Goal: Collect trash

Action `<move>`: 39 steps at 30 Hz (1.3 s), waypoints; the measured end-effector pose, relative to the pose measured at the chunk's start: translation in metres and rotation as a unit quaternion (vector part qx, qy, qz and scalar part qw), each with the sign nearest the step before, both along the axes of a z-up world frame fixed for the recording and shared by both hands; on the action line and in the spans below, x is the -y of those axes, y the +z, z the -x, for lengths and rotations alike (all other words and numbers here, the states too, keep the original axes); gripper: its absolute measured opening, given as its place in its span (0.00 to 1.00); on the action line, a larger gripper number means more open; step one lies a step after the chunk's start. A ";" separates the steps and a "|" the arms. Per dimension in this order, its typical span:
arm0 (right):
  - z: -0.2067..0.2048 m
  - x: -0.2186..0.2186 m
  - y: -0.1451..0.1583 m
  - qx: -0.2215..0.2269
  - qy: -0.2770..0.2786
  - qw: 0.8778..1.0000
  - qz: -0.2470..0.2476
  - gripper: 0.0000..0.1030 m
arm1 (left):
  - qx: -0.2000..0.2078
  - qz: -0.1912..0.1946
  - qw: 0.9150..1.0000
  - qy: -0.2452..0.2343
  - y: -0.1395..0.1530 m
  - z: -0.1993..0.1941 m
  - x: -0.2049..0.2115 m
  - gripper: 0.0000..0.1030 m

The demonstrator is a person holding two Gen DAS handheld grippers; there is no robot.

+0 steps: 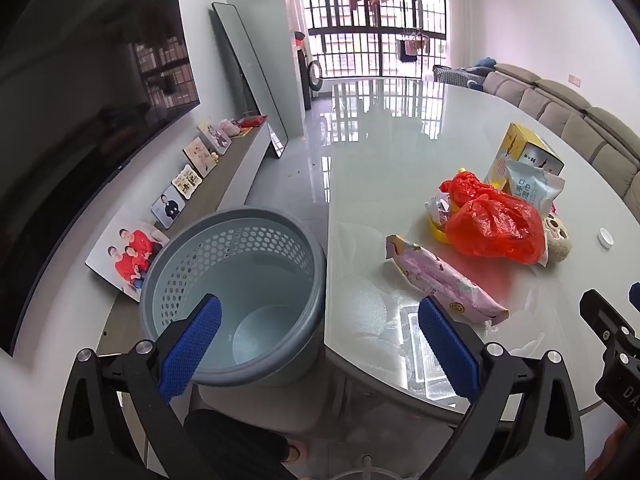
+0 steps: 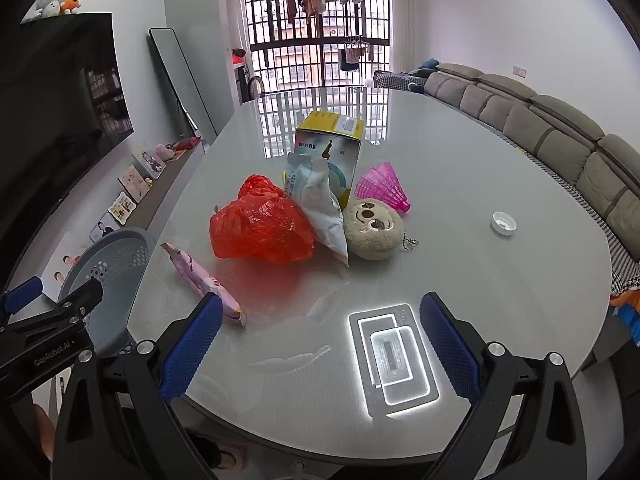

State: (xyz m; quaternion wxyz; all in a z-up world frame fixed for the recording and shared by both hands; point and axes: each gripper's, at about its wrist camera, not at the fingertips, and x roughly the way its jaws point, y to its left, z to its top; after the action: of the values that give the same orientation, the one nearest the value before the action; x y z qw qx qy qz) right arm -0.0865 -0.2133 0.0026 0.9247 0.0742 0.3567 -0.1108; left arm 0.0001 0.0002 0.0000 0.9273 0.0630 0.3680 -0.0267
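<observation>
Trash sits clustered near the middle of the glossy grey table, with nothing held by either tool. Farthest left, off the table's edge, stands a grey perforated bin, empty inside as seen from the left wrist view. The left gripper hangs above the gap between bin and table, its 2 blue-padded fingers spread wide with nothing between them; one pad shows over the bin's mouth, the other over the table edge. Next along, a pink snack wrapper lies flat near the table's left edge. Just right of it is a crumpled red plastic bag, touching a white and blue pouch that leans against an upright yellow box. A round plush keychain rests beside the pouch, with a pink shuttlecock lying behind it. Well apart to the right sits a small white cap. The right gripper hovers over bare tabletop in front of the pile, fingers fully apart and empty.
</observation>
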 end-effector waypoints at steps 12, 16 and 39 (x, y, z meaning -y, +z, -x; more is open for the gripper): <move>0.000 0.000 0.000 -0.001 0.001 1.000 0.001 0.92 | -0.001 -0.001 1.000 0.000 0.000 0.000 0.001 0.94; 0.000 -0.001 -0.001 -0.001 0.001 1.000 0.001 0.92 | -0.002 0.000 1.000 -0.001 0.000 0.000 0.000 0.94; 0.000 0.000 -0.001 -0.001 0.001 1.000 0.000 0.92 | -0.003 0.001 1.000 0.000 -0.001 -0.001 -0.001 0.94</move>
State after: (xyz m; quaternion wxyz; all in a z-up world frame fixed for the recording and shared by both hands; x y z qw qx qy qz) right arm -0.0865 -0.2135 0.0019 0.9244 0.0743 0.3576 -0.1103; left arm 0.0012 0.0009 -0.0015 0.9262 0.0618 0.3710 -0.0277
